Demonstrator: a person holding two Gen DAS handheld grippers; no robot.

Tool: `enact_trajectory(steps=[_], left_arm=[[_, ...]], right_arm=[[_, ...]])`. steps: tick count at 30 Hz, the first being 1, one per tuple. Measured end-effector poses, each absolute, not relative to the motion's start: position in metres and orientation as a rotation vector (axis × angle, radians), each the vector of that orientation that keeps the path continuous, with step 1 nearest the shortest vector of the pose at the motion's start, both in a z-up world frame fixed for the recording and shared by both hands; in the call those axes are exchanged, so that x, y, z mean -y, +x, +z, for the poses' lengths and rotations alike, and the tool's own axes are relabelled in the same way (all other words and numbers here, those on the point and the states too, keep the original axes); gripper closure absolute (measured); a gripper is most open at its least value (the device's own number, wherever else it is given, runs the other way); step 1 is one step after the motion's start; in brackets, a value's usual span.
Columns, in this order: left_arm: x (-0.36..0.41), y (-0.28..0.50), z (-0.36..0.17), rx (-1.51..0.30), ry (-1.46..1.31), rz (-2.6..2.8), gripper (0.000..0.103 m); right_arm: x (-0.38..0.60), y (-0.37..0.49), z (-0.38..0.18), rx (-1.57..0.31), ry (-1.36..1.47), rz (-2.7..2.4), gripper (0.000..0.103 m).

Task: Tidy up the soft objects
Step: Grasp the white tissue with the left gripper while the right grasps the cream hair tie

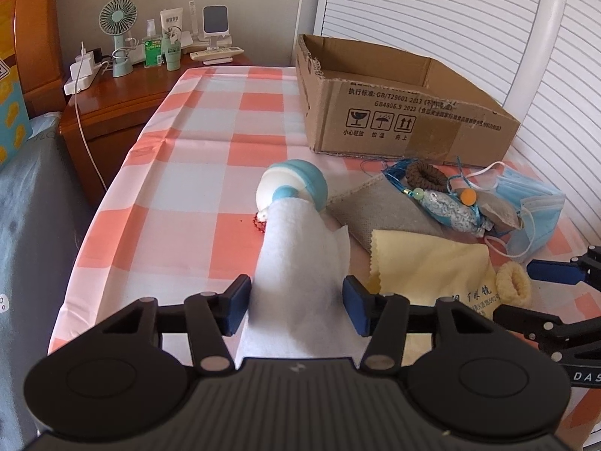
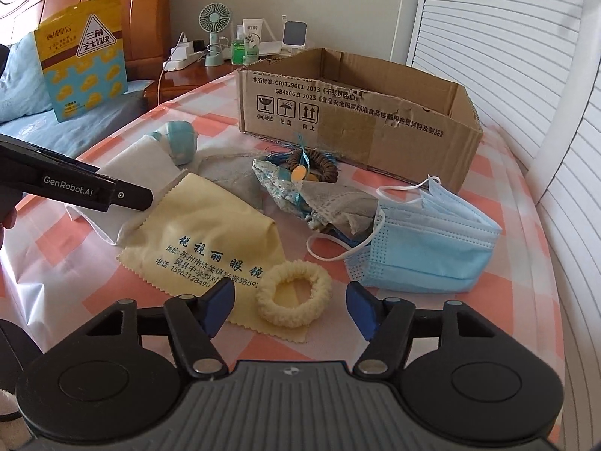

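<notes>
Currently the left gripper (image 1: 296, 302) is clamped on a rolled white cloth (image 1: 296, 259), low over the checked tablecloth (image 1: 210, 127). Right gripper (image 2: 291, 310) stands apart, jaws straddling a cream scrunchie (image 2: 295, 293) on the yellow lens cloth (image 2: 210, 221), pads not pressing.

Advice: keep the roll pinched mid-length, lift clear, carry to the cardboard box (image 1: 398, 112).

Roll's long axis runs away from the left camera, far end touching the blue-white ball (image 1: 293, 184).
</notes>
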State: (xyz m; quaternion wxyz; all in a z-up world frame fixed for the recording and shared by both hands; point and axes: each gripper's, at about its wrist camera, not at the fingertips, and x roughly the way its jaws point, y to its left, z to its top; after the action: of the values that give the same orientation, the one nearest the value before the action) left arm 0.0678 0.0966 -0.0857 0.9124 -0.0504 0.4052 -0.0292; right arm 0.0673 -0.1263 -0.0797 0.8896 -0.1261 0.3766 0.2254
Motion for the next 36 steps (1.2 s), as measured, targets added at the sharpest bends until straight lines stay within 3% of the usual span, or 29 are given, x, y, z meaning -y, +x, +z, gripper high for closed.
enact_trajectory(steps=[4, 6, 10, 15, 23, 28, 31, 33, 35, 36], left_arm=[[-0.096, 0.069, -0.085, -0.839, -0.098, -0.06, 0.051], [-0.096, 0.068, -0.084, -0.841, -0.093, -0.065, 0.061], [-0.095, 0.066, -0.08, -0.845, -0.076, -0.085, 0.072], [-0.093, 0.058, -0.071, -0.837, -0.041, -0.109, 0.078], [-0.092, 0.043, -0.052, -0.818, 0.017, -0.157, 0.078], [-0.092, 0.045, -0.067, -0.847, 0.026, -0.129, 0.076], [-0.094, 0.048, -0.082, -0.868, 0.005, -0.108, 0.063], [-0.097, 0.046, -0.086, -0.843, -0.017, -0.095, 0.022], [-0.099, 0.048, -0.09, -0.855, -0.036, -0.074, 0.01], [-0.099, 0.047, -0.092, -0.856, -0.043, -0.073, 0.01]], right_arm=[[0.127, 0.073, -0.081, -0.797, -0.237, 0.473, 0.049], [0.128, 0.072, -0.08, -0.793, -0.238, 0.466, 0.055], [0.129, 0.07, -0.076, -0.78, -0.252, 0.451, 0.062], [0.132, 0.061, -0.069, -0.76, -0.266, 0.443, 0.062], [0.135, 0.046, -0.058, -0.734, -0.291, 0.445, 0.062], [0.136, 0.038, -0.055, -0.727, -0.276, 0.444, 0.062], [0.137, 0.034, -0.053, -0.721, -0.279, 0.443, 0.062], [0.138, 0.032, -0.052, -0.718, -0.277, 0.445, 0.062], [0.139, 0.033, -0.052, -0.719, -0.274, 0.44, 0.062], [0.139, 0.033, -0.052, -0.718, -0.273, 0.438, 0.062]])
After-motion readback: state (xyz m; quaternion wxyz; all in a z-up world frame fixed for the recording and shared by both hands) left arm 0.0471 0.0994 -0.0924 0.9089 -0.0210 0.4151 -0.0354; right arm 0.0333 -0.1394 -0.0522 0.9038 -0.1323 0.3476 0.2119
